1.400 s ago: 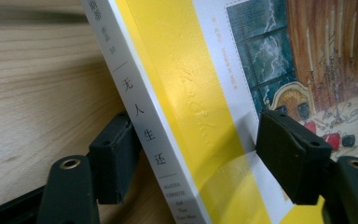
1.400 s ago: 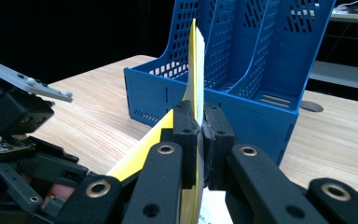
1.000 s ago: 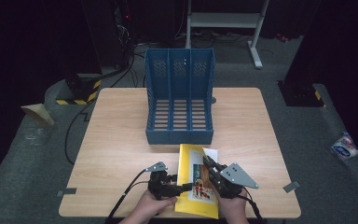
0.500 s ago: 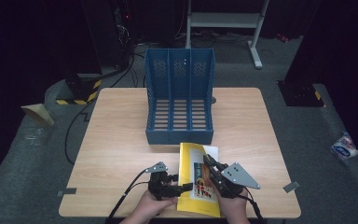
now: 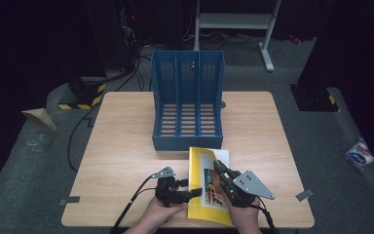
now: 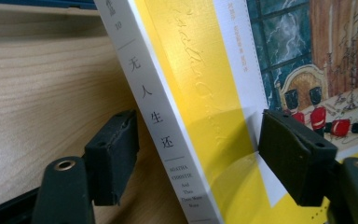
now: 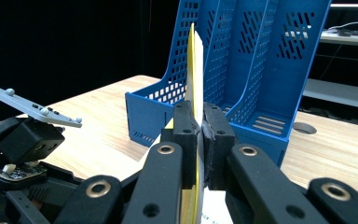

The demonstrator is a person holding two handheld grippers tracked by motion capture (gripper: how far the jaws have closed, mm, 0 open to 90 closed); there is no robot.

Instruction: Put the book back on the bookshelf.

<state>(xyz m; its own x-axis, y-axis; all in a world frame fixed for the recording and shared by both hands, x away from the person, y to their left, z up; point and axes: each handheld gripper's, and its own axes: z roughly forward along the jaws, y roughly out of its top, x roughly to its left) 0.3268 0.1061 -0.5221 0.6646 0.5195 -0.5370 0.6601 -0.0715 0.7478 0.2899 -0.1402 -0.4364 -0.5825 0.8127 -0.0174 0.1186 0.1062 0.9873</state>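
Book [image 5: 207,187], paperback, yellow cover with a white spine [image 6: 156,119] bearing Chinese characters and small English lettering, and an illustrated panel with red-coated figures; lay near the front edge of the table [image 5: 121,146], just in front of the blue file rack [image 5: 187,105], its cover lifted from the pages.

Right gripper [image 5: 222,171]: came in from the lower right in the high view, grey three-cornered plate on top; jaws clenched on the raised front cover, which stood edge-on and upright between the pads [image 7: 184,122] in the right gripper view, the pads pressed tight against the thin sheet.

Left gripper [image 5: 191,194]: lay at the book's left edge in the high view, a cable trailing from it toward the table's front; in the left gripper view its jaws straddled the spine side of the book, one pad [image 6: 114,154] over the bare wood with a clear gap to the spine, the other [image 6: 294,154] over the cover's yellow and white area. Jaws had just been opening, book between them, not gripped.

File rack: three compartments, perforated walls, slotted floor; stood at mid-table. Hands of a person entered from the bottom edge.
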